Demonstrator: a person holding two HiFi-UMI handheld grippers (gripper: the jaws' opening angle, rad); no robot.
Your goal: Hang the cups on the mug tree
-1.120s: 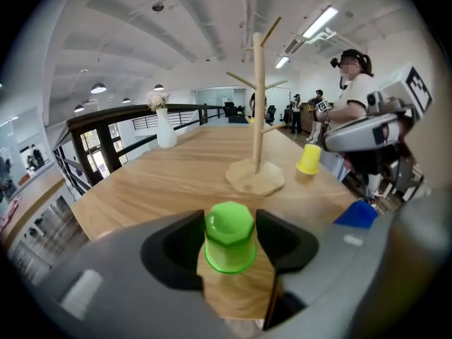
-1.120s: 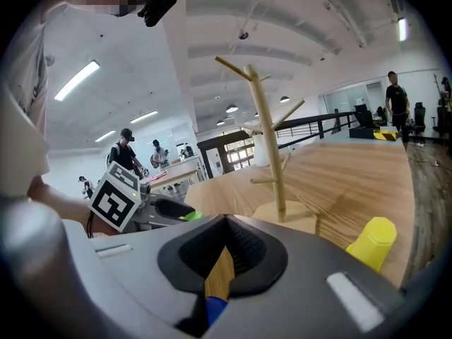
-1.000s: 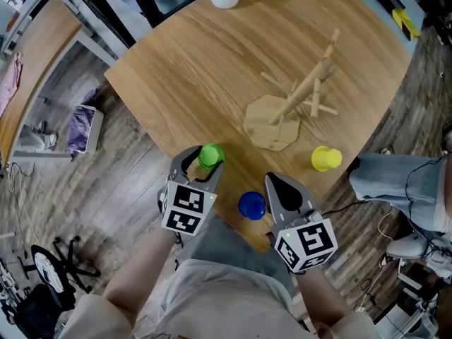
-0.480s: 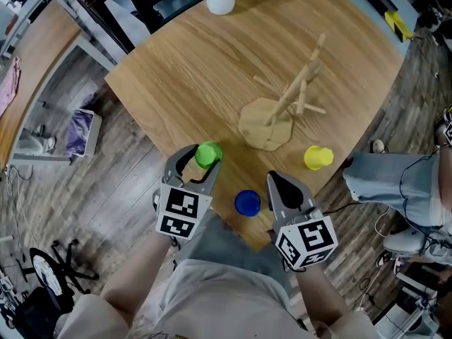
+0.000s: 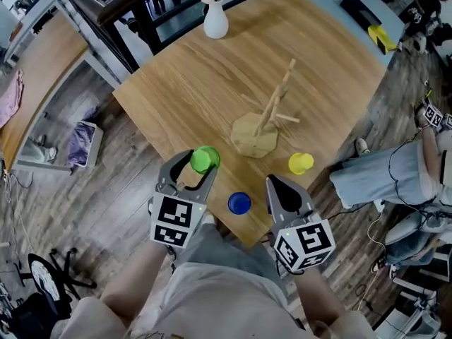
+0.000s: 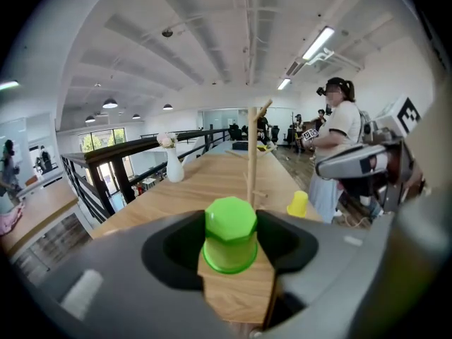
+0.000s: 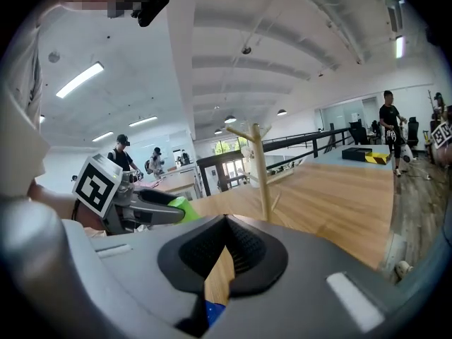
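One green cup [image 5: 205,159], inverted, sits clamped in left gripper [image 5: 200,162]; mug tree [image 5: 270,113] stands ahead-right, trunk upright; right gripper [image 5: 271,180] clenched, empty.

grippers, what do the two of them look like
The left gripper and right gripper match: grey bodies, two tapering jaws lined with black ribbed pads. Each carries a white cube printed with black square markers.

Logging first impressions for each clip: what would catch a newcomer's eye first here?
The bright green cup, held upside down in the jaws of the left gripper at the near edge of the table. Beyond it the bare wooden mug tree stands mid-table, with a blue cup and a yellow cup nearby.
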